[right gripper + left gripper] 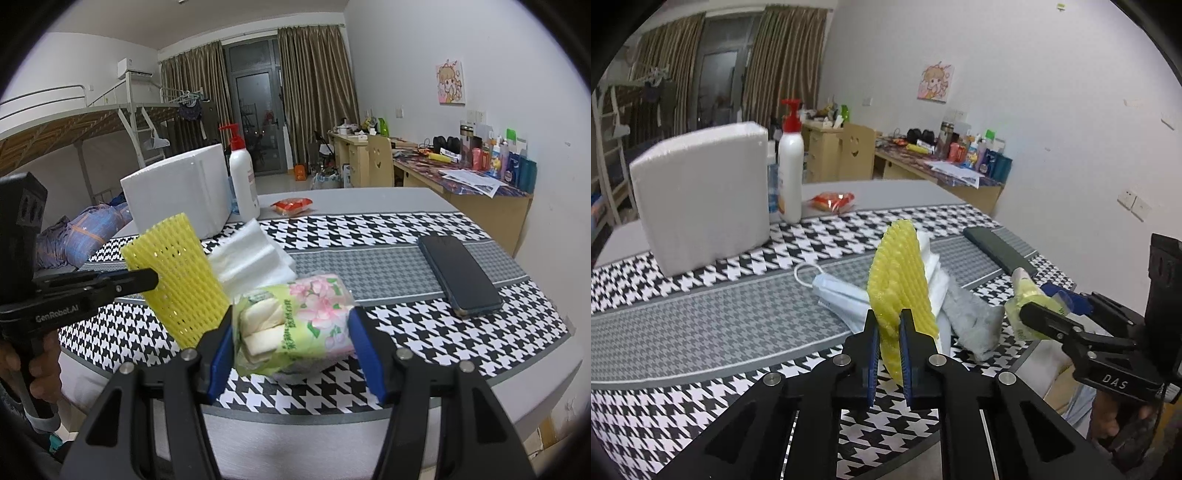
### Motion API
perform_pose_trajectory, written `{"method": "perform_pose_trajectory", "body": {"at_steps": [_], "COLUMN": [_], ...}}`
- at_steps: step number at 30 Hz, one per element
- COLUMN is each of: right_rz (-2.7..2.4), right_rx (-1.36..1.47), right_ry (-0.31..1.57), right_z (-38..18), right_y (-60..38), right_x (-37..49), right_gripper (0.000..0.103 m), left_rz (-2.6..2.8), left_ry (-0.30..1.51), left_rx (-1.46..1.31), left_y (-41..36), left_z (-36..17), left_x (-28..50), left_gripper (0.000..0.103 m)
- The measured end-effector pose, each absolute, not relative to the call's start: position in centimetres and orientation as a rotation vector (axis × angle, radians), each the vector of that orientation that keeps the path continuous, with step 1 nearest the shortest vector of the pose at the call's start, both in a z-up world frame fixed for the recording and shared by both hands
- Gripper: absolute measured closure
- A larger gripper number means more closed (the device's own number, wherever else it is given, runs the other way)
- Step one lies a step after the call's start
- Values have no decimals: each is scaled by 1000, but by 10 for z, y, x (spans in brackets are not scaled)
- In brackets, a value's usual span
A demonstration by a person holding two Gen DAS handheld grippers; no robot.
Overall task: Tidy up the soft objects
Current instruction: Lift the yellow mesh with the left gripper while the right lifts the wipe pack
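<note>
My left gripper is shut on a yellow foam net sleeve and holds it upright above the table; the sleeve also shows in the right wrist view. My right gripper is shut on a green and pink tissue pack, seen from the left wrist view. Behind the sleeve lie a blue face mask, white tissue sheets and a grey cloth on the houndstooth table cover.
A white foam box and a white pump bottle with a red cap stand at the back left. A red snack packet lies behind. A dark phone lies at the right. The table's near edge is close below both grippers.
</note>
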State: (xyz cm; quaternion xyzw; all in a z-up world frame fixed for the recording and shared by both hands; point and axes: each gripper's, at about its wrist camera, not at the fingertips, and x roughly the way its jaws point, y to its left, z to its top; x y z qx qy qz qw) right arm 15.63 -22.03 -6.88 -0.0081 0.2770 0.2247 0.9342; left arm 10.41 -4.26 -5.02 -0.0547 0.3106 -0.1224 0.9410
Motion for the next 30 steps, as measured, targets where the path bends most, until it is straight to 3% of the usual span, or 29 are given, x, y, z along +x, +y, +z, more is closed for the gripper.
{"method": "perform_pose_trajectory", "body": {"at_steps": [30], "right_rz": [537], "right_rx": [-23], "right_ry": [463], "right_z": [-40], "right_y": [-191], "right_x": [149], "right_gripper": [39], "left_rz": [-22], "left_ry": [473], "left_rx": [3], "left_y": [-17], "left_z": [-16], "left_x": [93], "left_gripper": [92]}}
